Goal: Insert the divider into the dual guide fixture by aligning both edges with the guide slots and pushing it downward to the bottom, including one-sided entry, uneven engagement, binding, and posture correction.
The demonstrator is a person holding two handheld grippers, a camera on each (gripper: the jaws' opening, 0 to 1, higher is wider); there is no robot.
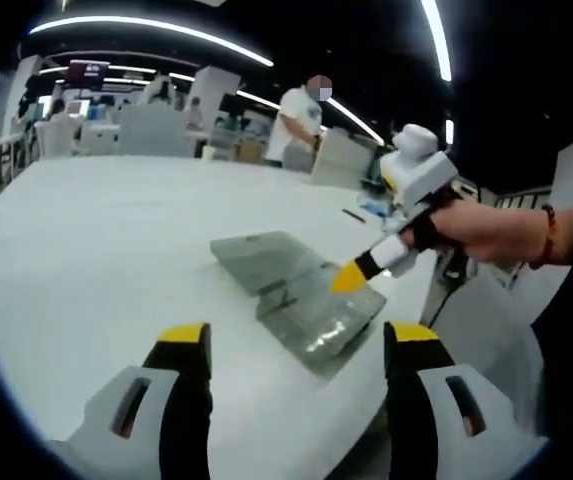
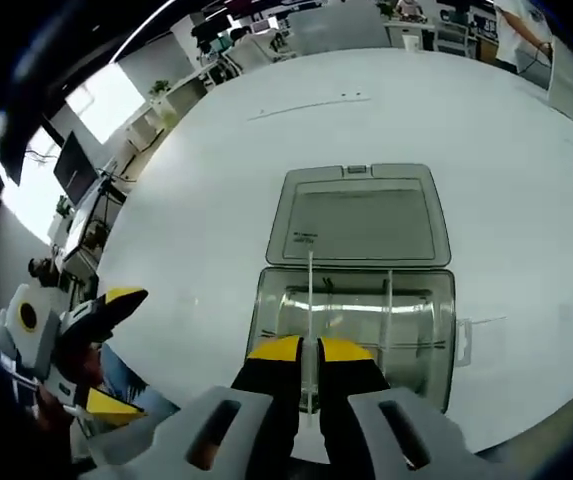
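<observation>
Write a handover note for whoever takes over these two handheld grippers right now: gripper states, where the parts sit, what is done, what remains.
Left gripper: open, holding nothing, hovering over the white table.
Right gripper: shut on the thin clear plastic divider, over the box.
Clear plastic box with guide slots: near the table edge, its hinged lid lying open flat behind it. A second divider appears to stand inside.
Done: divider gripped and brought to the slots.
Left: whether it is seated cannot be told; check both edges, push down to the bottom, release.

One clear box (image 2: 354, 335), one open lid (image 2: 358, 216), two dividers (image 2: 310, 300), two grippers (image 2: 309, 352).
</observation>
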